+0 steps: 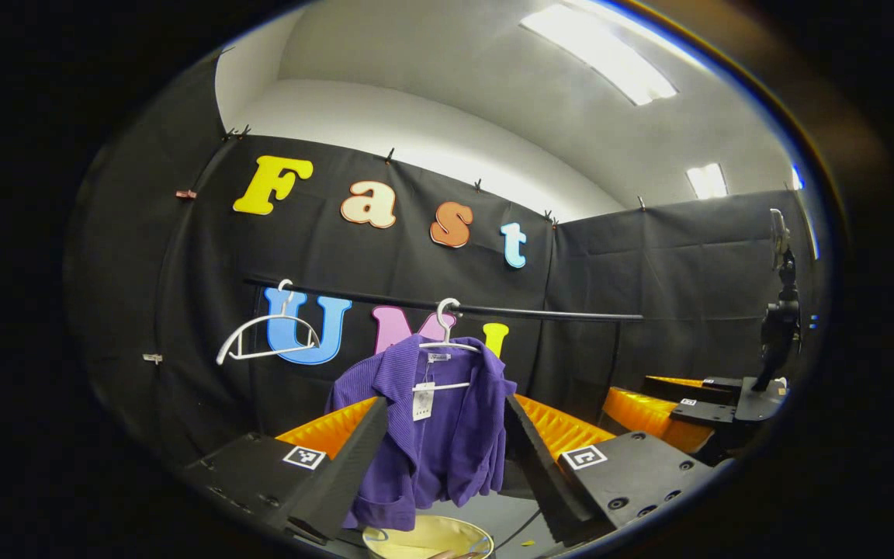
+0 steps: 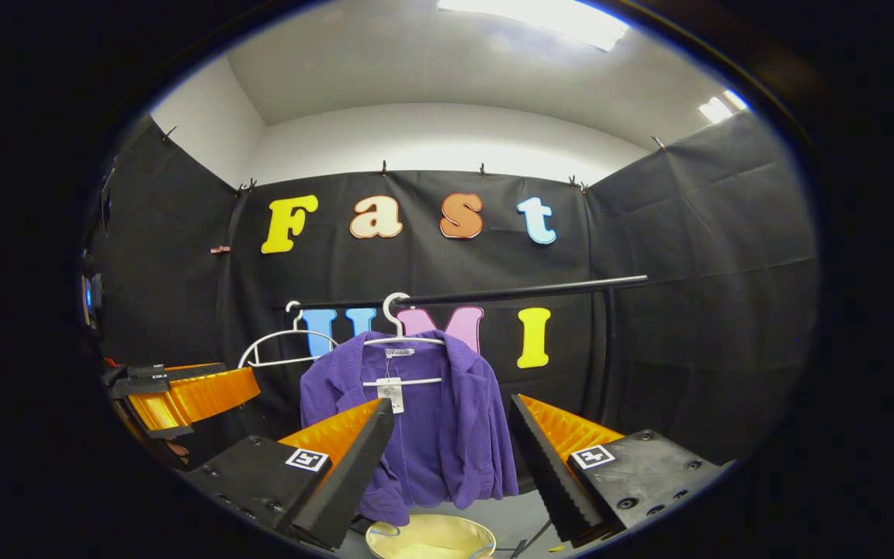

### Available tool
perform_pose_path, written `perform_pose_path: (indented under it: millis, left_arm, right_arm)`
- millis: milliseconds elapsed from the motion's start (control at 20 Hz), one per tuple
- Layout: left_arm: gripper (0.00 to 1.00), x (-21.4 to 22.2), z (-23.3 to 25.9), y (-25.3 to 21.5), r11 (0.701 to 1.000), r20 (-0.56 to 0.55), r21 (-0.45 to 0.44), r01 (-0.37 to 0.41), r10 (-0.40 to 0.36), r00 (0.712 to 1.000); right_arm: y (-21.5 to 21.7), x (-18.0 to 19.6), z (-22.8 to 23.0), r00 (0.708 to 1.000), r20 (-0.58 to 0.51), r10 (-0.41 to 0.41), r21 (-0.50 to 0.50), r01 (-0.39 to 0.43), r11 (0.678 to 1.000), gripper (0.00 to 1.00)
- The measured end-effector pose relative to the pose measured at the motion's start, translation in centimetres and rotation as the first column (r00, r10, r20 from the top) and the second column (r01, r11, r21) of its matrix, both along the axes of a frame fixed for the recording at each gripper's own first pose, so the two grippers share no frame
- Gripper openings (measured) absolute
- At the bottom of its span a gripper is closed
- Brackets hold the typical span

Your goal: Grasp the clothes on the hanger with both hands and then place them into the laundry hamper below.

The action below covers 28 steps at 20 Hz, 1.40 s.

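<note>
A purple cardigan (image 1: pixel 431 435) (image 2: pixel 424 419) hangs on a white hanger (image 1: pixel 447 330) (image 2: pixel 400 326) from a black rail (image 1: pixel 493 309) (image 2: pixel 509 293). Below it stands a pale yellow hamper (image 1: pixel 427 537) (image 2: pixel 430 537), its rim showing at the bottom. My left gripper (image 1: pixel 447 411) is open, short of the cardigan, its fingers framing the garment. My right gripper (image 2: pixel 451 411) is open too, also short of the cardigan with nothing between its fingers. In the right gripper view the left gripper (image 2: pixel 175 388) shows at the left; in the left gripper view the right gripper (image 1: pixel 687 400) shows at the right.
A second white hanger (image 1: pixel 265 334) (image 2: pixel 284 345) hangs bare on the rail to the left of the cardigan. Black cloth walls close the booth at the back and on both sides. A black stand (image 1: pixel 777 326) rises at the right in the left gripper view.
</note>
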<state>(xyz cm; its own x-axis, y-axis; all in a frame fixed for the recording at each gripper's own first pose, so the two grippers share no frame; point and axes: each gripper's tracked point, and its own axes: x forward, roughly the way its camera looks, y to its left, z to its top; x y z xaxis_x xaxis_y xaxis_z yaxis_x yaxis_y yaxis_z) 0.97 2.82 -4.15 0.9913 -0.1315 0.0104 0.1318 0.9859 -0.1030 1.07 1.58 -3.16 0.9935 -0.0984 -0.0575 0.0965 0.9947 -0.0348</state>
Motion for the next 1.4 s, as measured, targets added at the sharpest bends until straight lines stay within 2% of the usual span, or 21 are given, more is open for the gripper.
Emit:
perform_pose_path:
  millis: [100,250,400,700,850,1100,1350,1400]
  left_arm:
    - [0.95,1.4,-1.1,0.2,1.0,-0.008,-0.022,-0.021,0.021,1.0]
    - [0.95,4.2,-3.7,0.8,0.996,-0.042,-0.05,-0.068,0.066,0.997]
    - [0.95,7.2,-5.0,1.2,0.988,-0.028,-0.04,-0.151,0.15,0.988]
    - [0.95,11.8,-7.7,-1.4,0.975,0.007,-0.03,-0.22,0.22,0.975]
    - [0.94,13.1,-10.2,-1.2,0.953,0.007,-0.05,-0.297,0.298,0.955]
    - [0.94,15.4,-14.8,0.1,0.913,-0.052,0.006,-0.407,0.407,0.912]
    - [0.94,17.5,-17.0,2.9,0.854,-0.072,-0.06,-0.517,0.513,0.855]
    - [0.94,18.2,-17.4,3.4,0.847,-0.082,-0.06,-0.529,0.524,0.848]
  right_arm:
    - [-0.5,1.7,-1.0,1.0,-0.004,0.016,0.009,-0.016,1.0,0.99]
    - [-1.5,5.3,-3.4,0.998,-0.019,0.055,0.026,-0.054,0.998,0.97]
    - [-2.3,10.0,-6.1,0.99,-0.044,0.132,0.061,-0.129,0.99,0.99]
    - [-4.4,17.1,-11.9,0.976,-0.067,0.207,0.15,-0.195,0.969,0.98]
    - [-5.3,18.9,-14.7,0.971,-0.082,0.222,0.19,-0.204,0.96,0.98]
    - [-5.1,21.9,-19.0,0.949,-0.141,0.281,0.249,-0.241,0.938,0.98]
    - [-3.7,24.5,-21.2,0.916,-0.183,0.358,0.253,-0.308,0.917,1.0]
    - [-3.5,25.0,-21.5,0.911,-0.188,0.367,0.247,-0.318,0.915,0.98]
